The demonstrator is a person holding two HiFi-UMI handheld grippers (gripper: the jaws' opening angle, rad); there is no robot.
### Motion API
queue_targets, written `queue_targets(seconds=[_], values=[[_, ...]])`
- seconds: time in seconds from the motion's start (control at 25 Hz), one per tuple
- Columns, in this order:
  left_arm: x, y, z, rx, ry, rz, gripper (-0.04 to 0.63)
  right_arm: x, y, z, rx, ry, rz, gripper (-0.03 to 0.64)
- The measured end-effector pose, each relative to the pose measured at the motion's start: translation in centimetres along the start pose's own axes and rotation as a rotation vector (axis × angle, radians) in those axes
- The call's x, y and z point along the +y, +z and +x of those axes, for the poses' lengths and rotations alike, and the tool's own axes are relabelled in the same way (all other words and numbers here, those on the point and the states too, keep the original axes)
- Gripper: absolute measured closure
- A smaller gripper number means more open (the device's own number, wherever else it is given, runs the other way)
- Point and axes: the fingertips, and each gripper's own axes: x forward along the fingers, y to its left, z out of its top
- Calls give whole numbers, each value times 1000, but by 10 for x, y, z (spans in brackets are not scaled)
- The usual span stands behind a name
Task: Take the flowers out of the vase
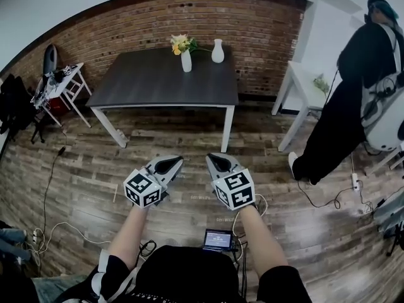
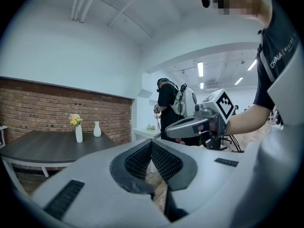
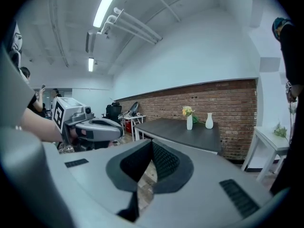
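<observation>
The left gripper hung over the near floor, fingers together on nothing. On the far table the flowers, seemingly yellow, stood in a white vase. The right gripper was likewise closed and empty.

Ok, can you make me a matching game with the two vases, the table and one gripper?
Things:
1. slim white vase
2. round-bellied white vase
3. dark rectangular table
4. grey left gripper

States:
a. shut, holding nothing
b. carries both vases
c. has no flowers in its neck
d. holds yellow flowers

Pairs: 1-d, 2-c, 3-b, 4-a.
</observation>
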Motion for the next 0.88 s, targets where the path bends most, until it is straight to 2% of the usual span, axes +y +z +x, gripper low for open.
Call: queue_targets(seconds=[0.36, 0.6, 0.68, 0.8, 0.88], values=[[50, -16, 19, 18, 39, -26, 594, -35, -6, 39, 22, -4, 23, 612], [119, -33, 47, 15, 15, -47, 594, -65, -6, 104, 50, -29, 25, 612], [150, -36, 58, 33, 8, -26, 594, -77, 3, 133, 54, -44, 30, 612], [189, -41, 74, 103, -34, 70, 594, -94, 22, 179, 61, -59, 34, 612], [217, -40, 81, 120, -64, 95, 594, -101, 36, 211, 63, -67, 37, 612]])
